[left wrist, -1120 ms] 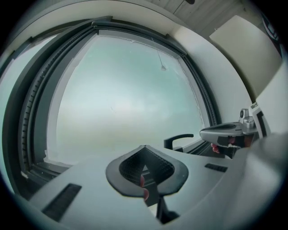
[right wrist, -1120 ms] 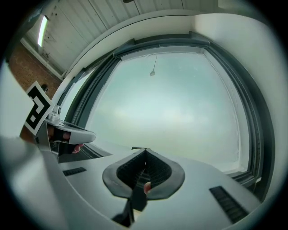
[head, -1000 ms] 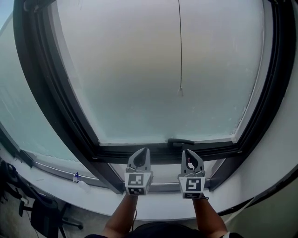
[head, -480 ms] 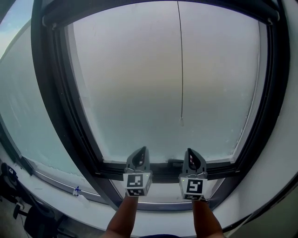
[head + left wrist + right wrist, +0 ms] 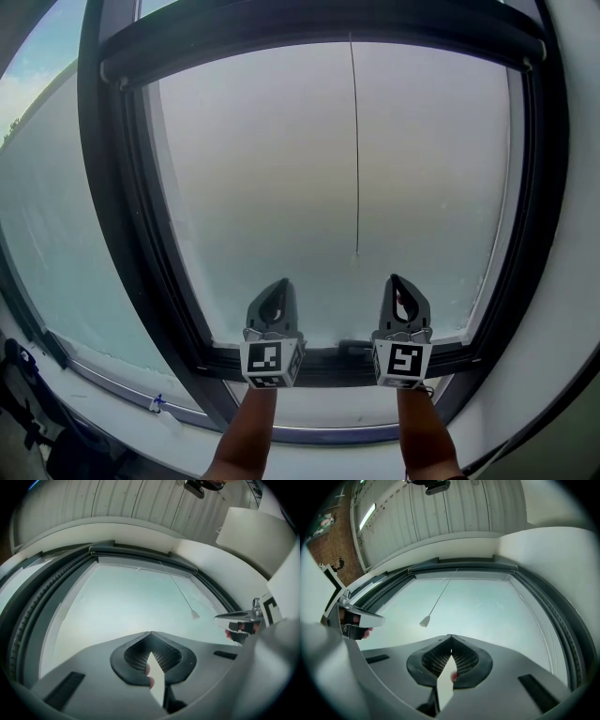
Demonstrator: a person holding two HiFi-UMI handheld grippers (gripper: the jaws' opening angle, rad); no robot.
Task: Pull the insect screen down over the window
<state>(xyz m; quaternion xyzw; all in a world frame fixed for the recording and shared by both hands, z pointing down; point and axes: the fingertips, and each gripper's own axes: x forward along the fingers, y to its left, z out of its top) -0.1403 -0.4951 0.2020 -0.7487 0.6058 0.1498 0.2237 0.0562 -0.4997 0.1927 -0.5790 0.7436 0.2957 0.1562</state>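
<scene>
Window (image 5: 272, 159) fills the background. Left gripper (image 5: 278, 285) and right gripper (image 5: 397, 280): fingers together, empty. Hazard: shut fingers may knock the cord (image 5: 356, 253) aside.

This is an indoor room of a plain office or workroom kind; which of the two cannot be told. A tall window in a dark metal frame (image 5: 122, 234) with pale, hazy glass fills the far wall above a white ledge (image 5: 122, 417). Overhead is a ceiling of white ribbed panels (image 5: 131, 501) with a long strip light (image 5: 368, 513) at its left. A black chair-like shape (image 5: 75, 455) stands on the floor at the near left.
</scene>
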